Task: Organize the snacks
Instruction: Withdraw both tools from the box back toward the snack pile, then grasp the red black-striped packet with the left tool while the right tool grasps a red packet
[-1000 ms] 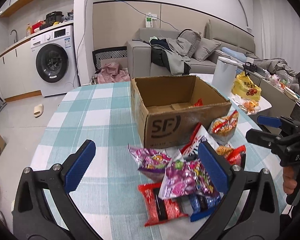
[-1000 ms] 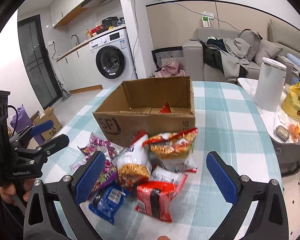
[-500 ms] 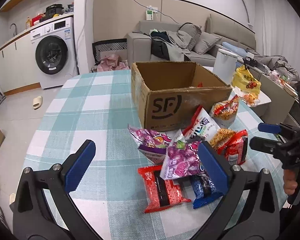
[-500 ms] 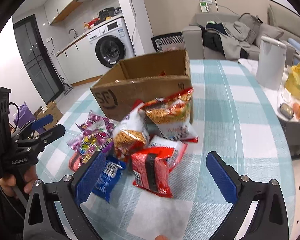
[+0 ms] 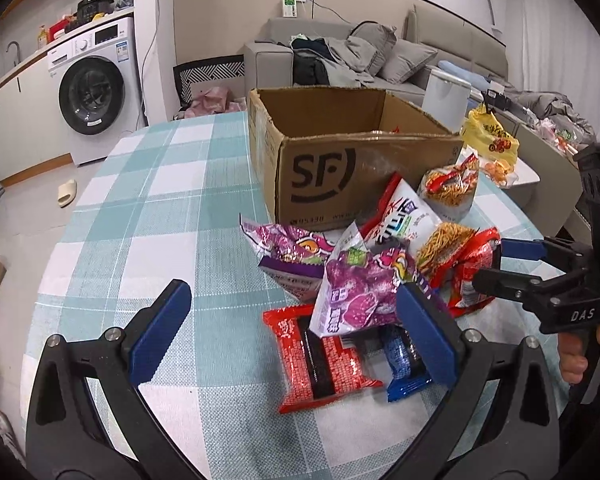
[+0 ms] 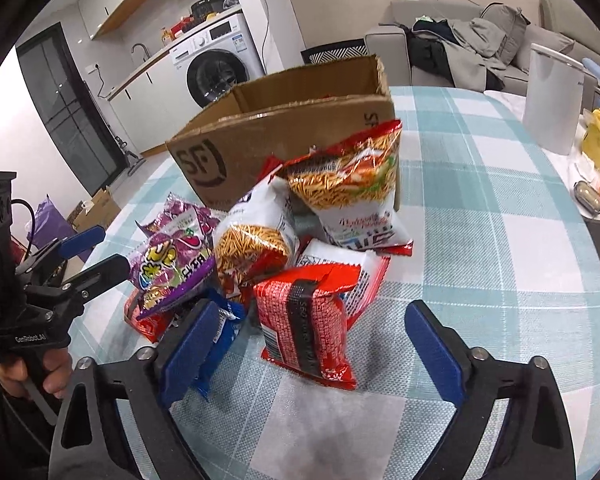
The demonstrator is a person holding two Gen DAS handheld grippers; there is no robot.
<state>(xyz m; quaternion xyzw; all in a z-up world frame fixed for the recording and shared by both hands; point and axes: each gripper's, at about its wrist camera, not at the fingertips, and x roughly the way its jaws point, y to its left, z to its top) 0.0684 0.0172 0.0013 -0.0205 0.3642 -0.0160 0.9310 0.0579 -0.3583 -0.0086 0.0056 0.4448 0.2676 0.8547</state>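
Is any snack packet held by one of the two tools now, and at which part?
Nothing is held. The left tool and the right tool are both open above the packets; the right one has just been closing around a red packet without touching it.

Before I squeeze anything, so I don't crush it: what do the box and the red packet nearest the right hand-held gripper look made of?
Box: brown corrugated cardboard, matte, with ragged cut rims and a printed logo. Red packet: seemingly thin plastic film, glossy, crinkled, with sealed ends; its contents are hidden.
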